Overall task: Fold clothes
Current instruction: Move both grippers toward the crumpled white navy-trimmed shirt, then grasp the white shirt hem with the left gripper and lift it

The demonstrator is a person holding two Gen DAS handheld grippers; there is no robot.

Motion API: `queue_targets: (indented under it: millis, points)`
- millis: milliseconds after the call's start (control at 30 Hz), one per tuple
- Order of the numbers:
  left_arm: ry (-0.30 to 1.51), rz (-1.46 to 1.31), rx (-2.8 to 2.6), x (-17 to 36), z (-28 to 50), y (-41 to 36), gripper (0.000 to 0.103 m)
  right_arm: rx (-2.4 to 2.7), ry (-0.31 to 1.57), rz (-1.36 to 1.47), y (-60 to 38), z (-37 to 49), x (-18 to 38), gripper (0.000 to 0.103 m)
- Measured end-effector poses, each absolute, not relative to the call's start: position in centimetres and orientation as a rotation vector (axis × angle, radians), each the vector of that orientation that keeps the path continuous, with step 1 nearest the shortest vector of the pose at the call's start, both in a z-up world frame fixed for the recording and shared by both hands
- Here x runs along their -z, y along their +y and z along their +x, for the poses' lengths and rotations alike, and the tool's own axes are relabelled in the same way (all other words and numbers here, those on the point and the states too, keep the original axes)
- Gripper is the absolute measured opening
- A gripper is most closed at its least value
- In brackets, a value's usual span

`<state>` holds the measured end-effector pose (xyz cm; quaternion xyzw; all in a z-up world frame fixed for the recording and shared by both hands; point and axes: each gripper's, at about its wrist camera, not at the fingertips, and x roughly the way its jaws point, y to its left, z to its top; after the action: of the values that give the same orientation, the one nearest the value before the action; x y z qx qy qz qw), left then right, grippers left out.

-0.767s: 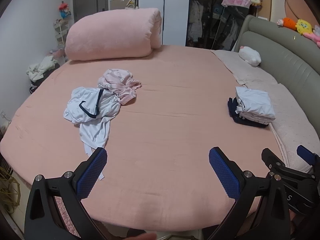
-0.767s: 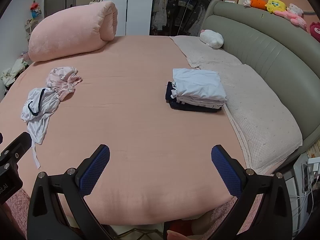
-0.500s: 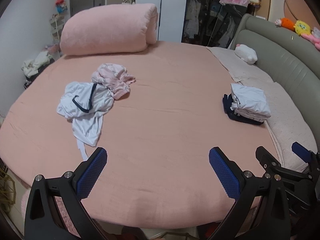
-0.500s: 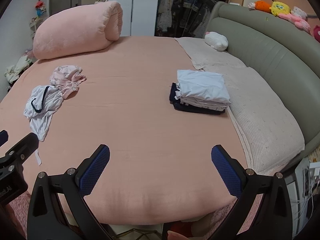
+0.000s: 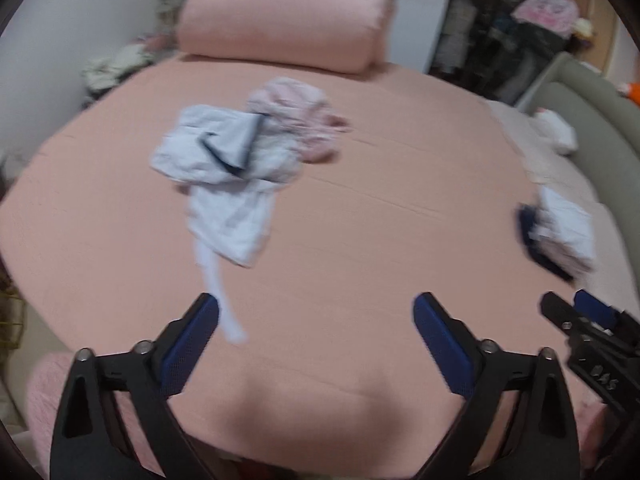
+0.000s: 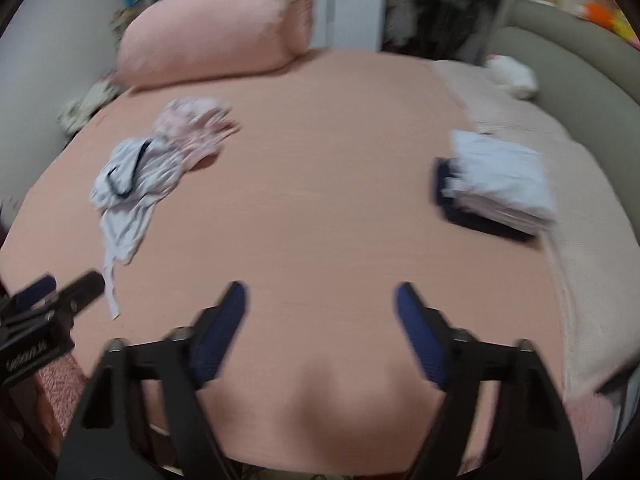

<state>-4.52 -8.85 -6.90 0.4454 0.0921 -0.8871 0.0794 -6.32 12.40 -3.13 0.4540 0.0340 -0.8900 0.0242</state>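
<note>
A crumpled white garment with dark trim (image 5: 232, 184) (image 6: 128, 184) lies on the left half of the pink bed (image 5: 380, 208), its thin strap trailing toward the front edge. A crumpled pink garment (image 5: 296, 116) (image 6: 192, 124) touches it on the far side. At the right stands a stack of folded clothes (image 5: 560, 232) (image 6: 500, 184), white on top and dark at the bottom. My left gripper (image 5: 316, 304) hangs open over the front of the bed, the strap's end just beside its left finger. My right gripper (image 6: 320, 290) is open and holds nothing, with its jaws narrower than the left's.
A rolled pink duvet (image 5: 284, 28) (image 6: 216, 28) lies across the far side of the bed. A grey padded headboard (image 6: 580, 52) curves along the right, with a beige blanket (image 6: 592, 280) and a white plush toy (image 6: 512, 72) beside it. Clutter sits by the left wall.
Both grippers have moved in over the bed and tipped downward; the views are blurred. The left one swung toward the white garment. The right jaws stand closer together than before.
</note>
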Motion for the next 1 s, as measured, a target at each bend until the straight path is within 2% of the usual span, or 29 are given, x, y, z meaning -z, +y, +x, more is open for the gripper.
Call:
queue_targets:
  millis: [33, 67, 100, 267, 367, 533, 633, 700, 733, 767, 800, 833, 867, 900, 933, 967, 1000]
  points:
    - [0.283, 1.336, 2.624, 7.5, -5.2, -10.2, 0.072, 2.716, 0.126, 1.4, 11.3, -7.1, 3.5, 0.059]
    - [0.29, 1.338, 2.593, 8.0, -5.9, -11.5, 0.064, 2.677, 0.149, 1.387, 10.0, -7.8, 3.9, 0.057]
    - [0.297, 1.341, 2.563, 8.6, -6.6, -12.8, 0.064, 2.648, 0.179, 1.373, 8.7, -8.5, 4.3, 0.057]
    - [0.434, 1.403, 2.476, 12.3, -10.6, -19.5, 0.065, 2.501, 0.267, 1.371, 2.2, -12.1, 6.8, 0.057]
    - [0.472, 1.411, 2.456, 14.3, -12.8, -22.0, 0.078, 2.372, 0.263, 1.406, -2.1, -14.5, 9.1, 0.057]
    - [0.523, 1.477, 2.49, 17.6, -15.5, -24.0, 0.078, 2.273, 0.274, 1.413, -7.8, -17.3, 13.3, 0.057]
    - [0.657, 1.512, 2.503, 18.9, -16.3, -24.0, 0.078, 2.233, 0.238, 1.435, -9.8, -18.6, 15.6, 0.058]
    - [0.679, 1.522, 2.512, 19.4, -17.0, -23.7, 0.077, 2.207, 0.214, 1.455, -10.8, -19.4, 17.1, 0.059]
    - [0.658, 1.532, 2.514, 19.7, -17.4, -23.4, 0.071, 2.193, 0.202, 1.469, -11.2, -19.6, 17.8, 0.059]
    - [0.637, 1.542, 2.516, 19.9, -17.7, -23.1, 0.058, 2.177, 0.189, 1.485, -11.4, -19.8, 18.4, 0.06]
    - [0.626, 1.552, 2.517, 20.1, -18.1, -22.8, 0.053, 2.176, 0.197, 1.487, -11.7, -19.8, 18.8, 0.061]
    - [0.647, 1.56, 2.52, 20.3, -18.3, -22.7, 0.04, 2.19, 0.222, 1.475, -12.1, -19.7, 19.1, 0.062]
    - [0.688, 1.569, 2.526, 20.5, -18.6, -22.6, 0.02, 2.204, 0.247, 1.463, -12.5, -19.5, 19.3, 0.062]
    - [0.733, 1.575, 2.525, 20.7, -18.7, -22.6, 0.015, 2.215, 0.274, 1.452, -12.8, -19.4, 19.4, 0.06]
    - [0.783, 1.579, 2.521, 20.8, -18.9, -22.6, 0.014, 2.22, 0.284, 1.445, -13.0, -19.3, 19.4, 0.053]
    - [0.816, 1.586, 2.526, 20.8, -19.0, -22.3, 0.012, 2.221, 0.278, 1.439, -12.9, -19.3, 19.2, 0.033]
    - [0.839, 1.595, 2.538, 20.8, -19.1, -21.8, 0.011, 2.219, 0.261, 1.436, -12.7, -19.3, 19.1, 0.019]
